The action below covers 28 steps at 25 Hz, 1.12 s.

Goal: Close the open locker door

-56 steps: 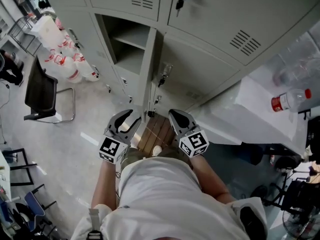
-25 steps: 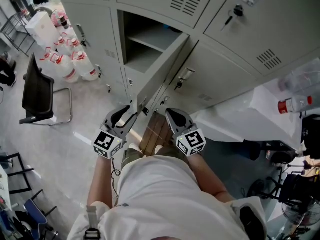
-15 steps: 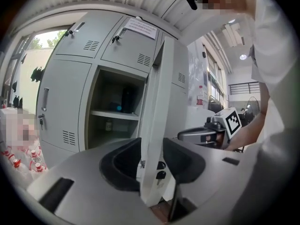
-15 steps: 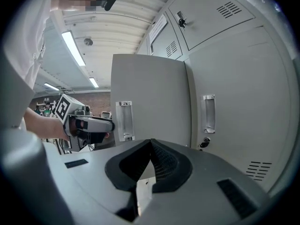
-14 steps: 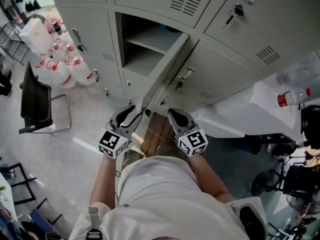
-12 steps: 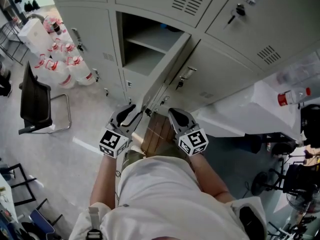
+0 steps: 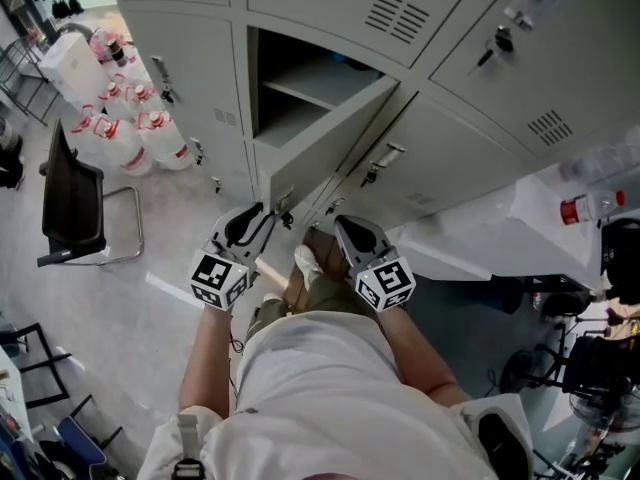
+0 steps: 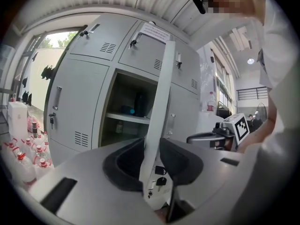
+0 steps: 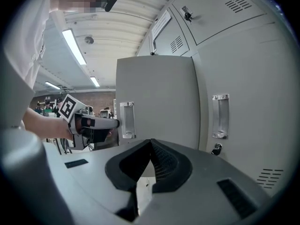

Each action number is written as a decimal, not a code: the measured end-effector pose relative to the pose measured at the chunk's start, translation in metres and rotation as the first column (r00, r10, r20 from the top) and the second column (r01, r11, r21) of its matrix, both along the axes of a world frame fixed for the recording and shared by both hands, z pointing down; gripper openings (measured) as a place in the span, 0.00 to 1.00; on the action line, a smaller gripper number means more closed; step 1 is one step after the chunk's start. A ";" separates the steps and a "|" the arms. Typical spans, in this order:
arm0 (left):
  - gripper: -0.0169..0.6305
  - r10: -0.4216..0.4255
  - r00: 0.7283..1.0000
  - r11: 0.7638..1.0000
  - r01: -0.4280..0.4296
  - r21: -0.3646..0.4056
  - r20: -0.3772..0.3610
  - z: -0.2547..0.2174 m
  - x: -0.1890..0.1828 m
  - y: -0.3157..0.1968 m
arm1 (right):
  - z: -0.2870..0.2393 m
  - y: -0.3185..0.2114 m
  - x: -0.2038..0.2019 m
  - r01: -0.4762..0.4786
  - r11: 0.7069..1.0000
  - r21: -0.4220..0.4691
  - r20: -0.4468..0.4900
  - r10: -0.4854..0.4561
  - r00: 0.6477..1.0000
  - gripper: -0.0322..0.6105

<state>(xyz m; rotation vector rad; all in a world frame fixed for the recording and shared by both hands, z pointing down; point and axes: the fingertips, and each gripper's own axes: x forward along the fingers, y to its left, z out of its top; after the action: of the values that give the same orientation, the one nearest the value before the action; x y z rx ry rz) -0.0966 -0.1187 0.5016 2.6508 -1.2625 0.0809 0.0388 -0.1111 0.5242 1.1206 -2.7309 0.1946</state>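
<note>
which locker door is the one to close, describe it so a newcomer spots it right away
Look at the wall of grey lockers with water-bottle packs at its left end. In the next column along, one door stands swung out toward the person, baring a dark compartment with a shelf. Every neighbouring door is flush shut.
</note>
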 end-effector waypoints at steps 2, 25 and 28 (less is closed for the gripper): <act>0.19 -0.017 1.000 1.000 0.017 -0.002 -0.008 0.000 -0.005 -0.007 | -0.001 -0.007 -0.006 0.017 1.000 0.002 0.003 -0.017 1.000 0.07; 0.15 -0.212 0.977 0.977 0.212 -0.029 0.000 -0.003 -0.057 -0.086 | -0.005 -0.090 -0.042 0.157 0.987 -0.015 0.042 -0.156 0.987 0.07; 0.15 -0.241 0.971 0.970 0.240 -0.036 -0.008 -0.003 -0.061 -0.096 | -0.005 -0.095 -0.041 0.164 0.986 -0.018 0.046 -0.163 0.985 0.07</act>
<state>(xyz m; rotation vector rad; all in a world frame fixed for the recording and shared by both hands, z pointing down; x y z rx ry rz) -0.1581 -0.2149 0.4982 2.4432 -1.5523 0.0495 -0.0018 -0.2061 0.5194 0.8903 -2.8357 0.2283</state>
